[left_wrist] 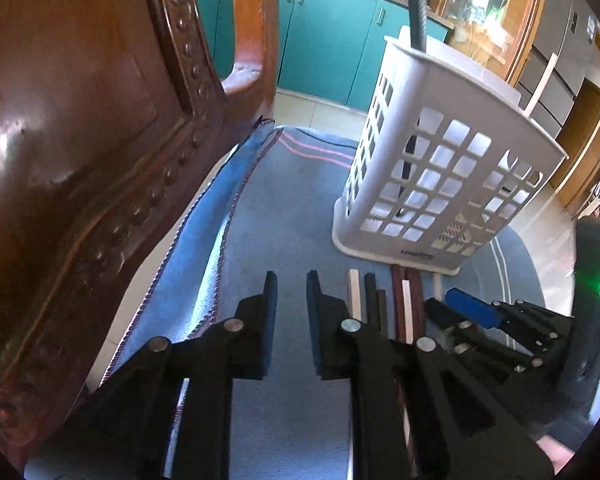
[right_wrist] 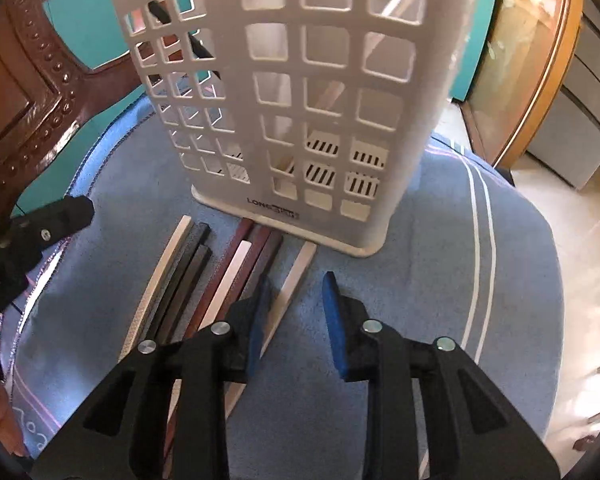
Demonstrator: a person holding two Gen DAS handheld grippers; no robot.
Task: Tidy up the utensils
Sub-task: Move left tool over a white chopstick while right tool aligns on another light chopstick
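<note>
A white slotted utensil holder (left_wrist: 440, 176) stands upright on a blue cloth (left_wrist: 284, 216); it also shows in the right wrist view (right_wrist: 300, 92). Several chopsticks, white, black and dark red (right_wrist: 220, 276), lie side by side on the cloth just in front of it; they also show in the left wrist view (left_wrist: 384, 300). A dark handle (left_wrist: 416, 4) and a pale stick (left_wrist: 542, 80) stand in the holder. My left gripper (left_wrist: 291, 280) is open and empty, left of the chopsticks. My right gripper (right_wrist: 298, 280) is open and empty, with a white chopstick (right_wrist: 296, 280) beside its left finger.
A carved dark wooden chair back (left_wrist: 80, 140) rises close on the left. The blue cloth (right_wrist: 420, 260) covers a rounded seat whose edge drops off to the right. Teal cabinets (left_wrist: 328, 36) and a wooden cupboard (right_wrist: 532, 60) stand beyond.
</note>
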